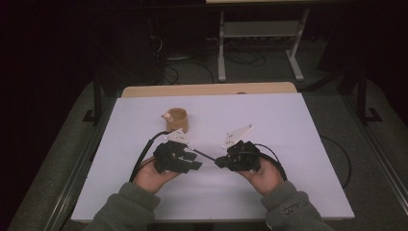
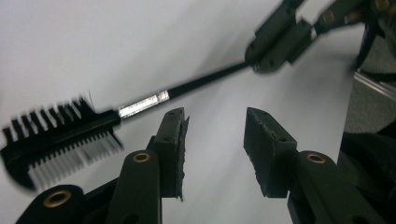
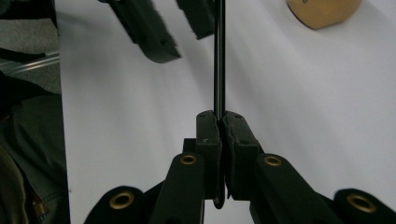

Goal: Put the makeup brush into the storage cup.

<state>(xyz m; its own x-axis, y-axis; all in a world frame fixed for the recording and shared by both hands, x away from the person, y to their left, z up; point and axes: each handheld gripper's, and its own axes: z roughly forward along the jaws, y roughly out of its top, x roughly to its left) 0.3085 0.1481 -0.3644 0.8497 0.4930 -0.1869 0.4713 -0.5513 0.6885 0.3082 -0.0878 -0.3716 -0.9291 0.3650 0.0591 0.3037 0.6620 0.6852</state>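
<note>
A black comb-and-brush tool [image 2: 60, 140] with a silver collar and a thin black handle [image 3: 218, 56] is held above the white table [image 1: 288, 125]. My right gripper [image 3: 219, 116] is shut on the end of that handle, and it also appears in the high view [image 1: 219, 161] and at the top of the left gripper view [image 2: 275, 44]. My left gripper [image 2: 215, 126] is open, its jaws just beside the handle near the silver collar and not touching it. In the high view the left gripper [image 1: 194, 160] faces the right one, with the handle [image 1: 204, 155] between them.
A small tan cup [image 1: 177, 119] stands on the table behind the left gripper, seen too in the right gripper view [image 3: 324, 11]. A wooden strip [image 1: 207, 89] runs along the table's far edge. Cables trail from both grippers. Dark floor and a metal frame lie beyond.
</note>
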